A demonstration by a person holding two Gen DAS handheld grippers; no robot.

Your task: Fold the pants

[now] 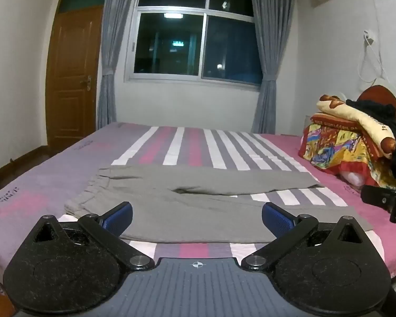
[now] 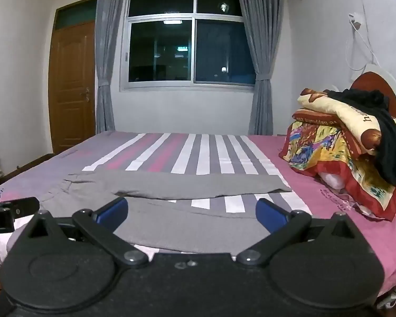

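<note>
Grey pants [image 1: 192, 198] lie spread flat on the striped bed, waistband to the left, both legs running right with a gap between them. They also show in the right wrist view [image 2: 171, 185]. My left gripper [image 1: 197, 218] is open and empty, hovering just above the pants' near edge, close to the waist end. My right gripper [image 2: 192, 212] is open and empty above the near leg. The right gripper's side shows at the right edge of the left wrist view [image 1: 382, 200].
The bed [image 1: 39, 185] has a purple, pink and white striped sheet. A pile of colourful blankets with a black garment [image 2: 356, 153] sits at the right by the headboard. A window with grey curtains [image 2: 184, 39] and a wooden door [image 1: 71, 79] lie beyond the bed.
</note>
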